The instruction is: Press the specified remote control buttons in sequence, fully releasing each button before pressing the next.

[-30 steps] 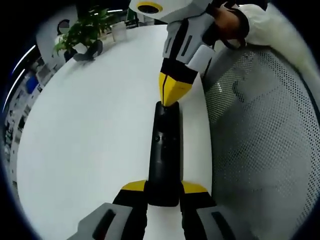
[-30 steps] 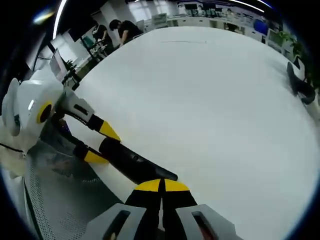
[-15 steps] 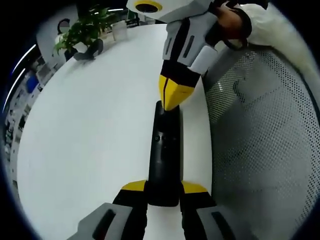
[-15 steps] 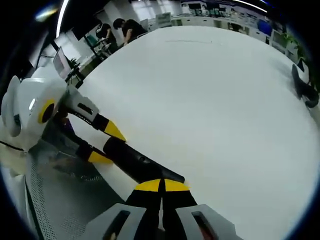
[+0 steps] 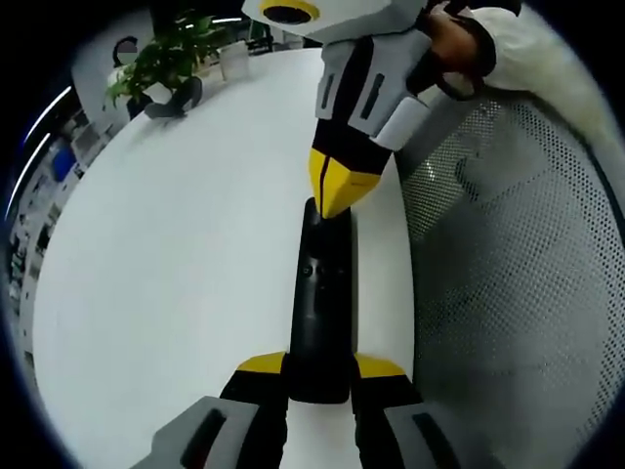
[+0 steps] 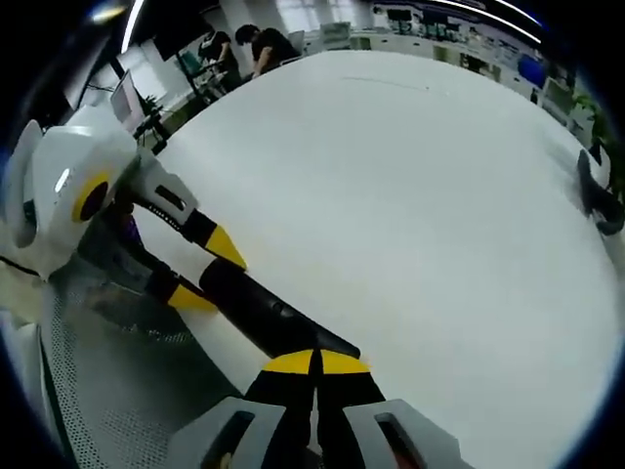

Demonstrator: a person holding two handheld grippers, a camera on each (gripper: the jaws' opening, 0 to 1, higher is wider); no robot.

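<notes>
- Left gripper view: the left gripper (image 5: 319, 376) clamps the near end of a black remote control (image 5: 319, 303) between its yellow-tipped jaws, and the remote runs straight away from the camera over the table (image 5: 176, 254).
- At the remote's far end, the right gripper (image 5: 332, 191) comes down from above with its yellow tips pressed together in a point that touches, or nearly touches, the remote's top face.
- Behind that gripper a hand (image 5: 444, 39) in a white sleeve (image 5: 557, 68) grips its handle.
- To the right of the remote lies the table's edge, with a grey mesh chair (image 5: 518, 274) just beyond it.
- Far off at the table's other side stands a potted plant (image 5: 161, 63).
- Right gripper view: the right gripper (image 6: 314, 363) has its jaws shut with nothing between them, tips resting at the end of the remote (image 6: 269, 315).
- From here the left gripper (image 6: 200, 269) shows from the side, one yellow tip on each flank of the remote.
- This view adds the broad bare table top (image 6: 410, 195) stretching away to the right, and people (image 6: 264, 44) beyond its far edge.
- The remote sits close to the table's near edge, with the mesh chair (image 6: 107, 391) beside it.
</notes>
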